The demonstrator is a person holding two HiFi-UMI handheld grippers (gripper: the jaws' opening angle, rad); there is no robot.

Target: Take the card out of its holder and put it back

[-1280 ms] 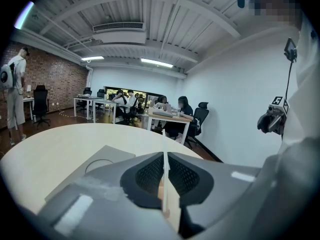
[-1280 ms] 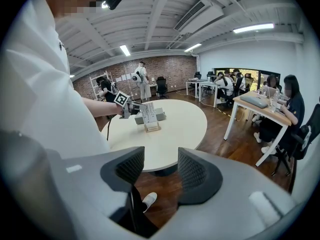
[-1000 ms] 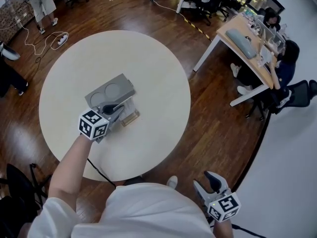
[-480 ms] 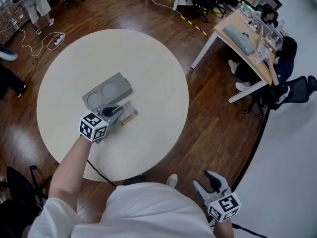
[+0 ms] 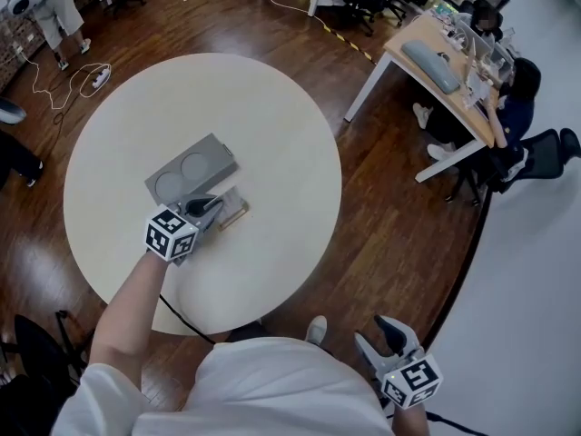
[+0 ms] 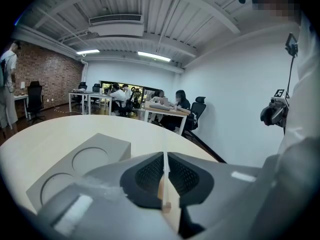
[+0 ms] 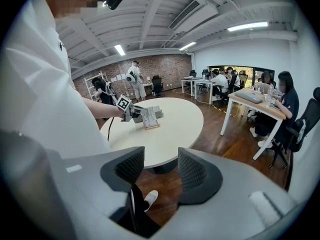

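Left gripper (image 6: 164, 160), jaws pinched on card (image 5: 228, 201) standing in or just over holder (image 5: 235, 214) mid-table (image 5: 272, 107) beside grey block (image 5: 191, 166); right gripper (image 7: 161, 168) wide, empty, off-table; removal or return seemingly unfinished.

We are in an open-plan office with a workshop feel. People (image 5: 517, 107) sit on swivel chairs (image 5: 547, 157) at rows of desks (image 5: 440, 66). We see a dark wooden floor (image 5: 390, 207), a brick wall (image 6: 47, 76), bare ceiling beams (image 6: 200, 4), strip lights (image 6: 155, 57), an air duct (image 6: 115, 26), and cables (image 5: 54, 82) trailing beside a round white counter (image 5: 272, 98).
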